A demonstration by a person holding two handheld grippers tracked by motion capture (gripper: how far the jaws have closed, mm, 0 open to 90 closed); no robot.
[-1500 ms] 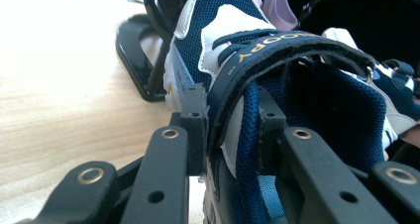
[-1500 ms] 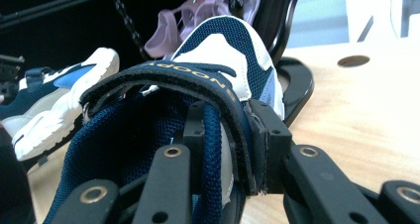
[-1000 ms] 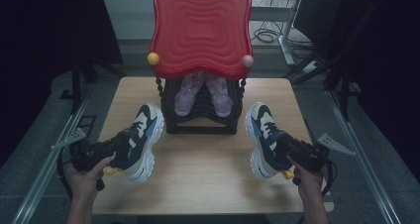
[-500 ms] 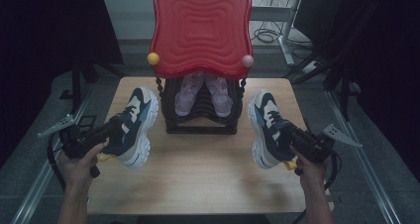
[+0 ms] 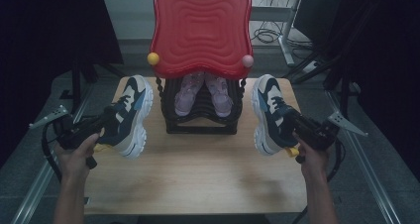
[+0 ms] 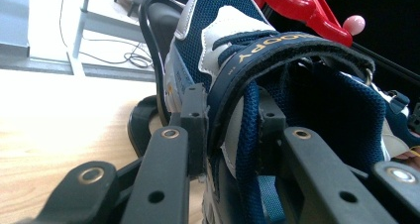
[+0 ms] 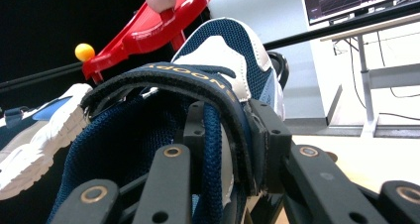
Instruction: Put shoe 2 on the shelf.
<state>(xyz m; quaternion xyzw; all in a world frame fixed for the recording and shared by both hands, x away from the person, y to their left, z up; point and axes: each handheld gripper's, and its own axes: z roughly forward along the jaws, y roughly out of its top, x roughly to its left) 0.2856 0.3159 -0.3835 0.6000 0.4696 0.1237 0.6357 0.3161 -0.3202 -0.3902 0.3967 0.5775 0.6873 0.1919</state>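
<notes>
Two navy, white and beige sneakers hang above the wooden table (image 5: 198, 169), one on each side of a black shoe rack (image 5: 200, 122). My left gripper (image 5: 106, 122) is shut on the left sneaker (image 5: 131, 110). In the left gripper view the gripper (image 6: 230, 120) clamps the strap and collar of this sneaker (image 6: 218, 30). My right gripper (image 5: 297, 125) is shut on the right sneaker (image 5: 267, 110). The right gripper view shows the gripper (image 7: 228, 135) pinching the strap of that sneaker (image 7: 223, 50), with the left sneaker (image 7: 39, 130) farther off.
The rack carries a pair of pink shoes (image 5: 203, 92) under a red wavy top (image 5: 200, 30). A yellow ball (image 5: 153, 58) and a pink ball (image 5: 247, 61) sit at the top's front corners. Metal rails run along both table sides; cables lie on the floor behind.
Both sneakers have risen off the table and moved away from the person, now flanking the rack. Both grips are unchanged.
</notes>
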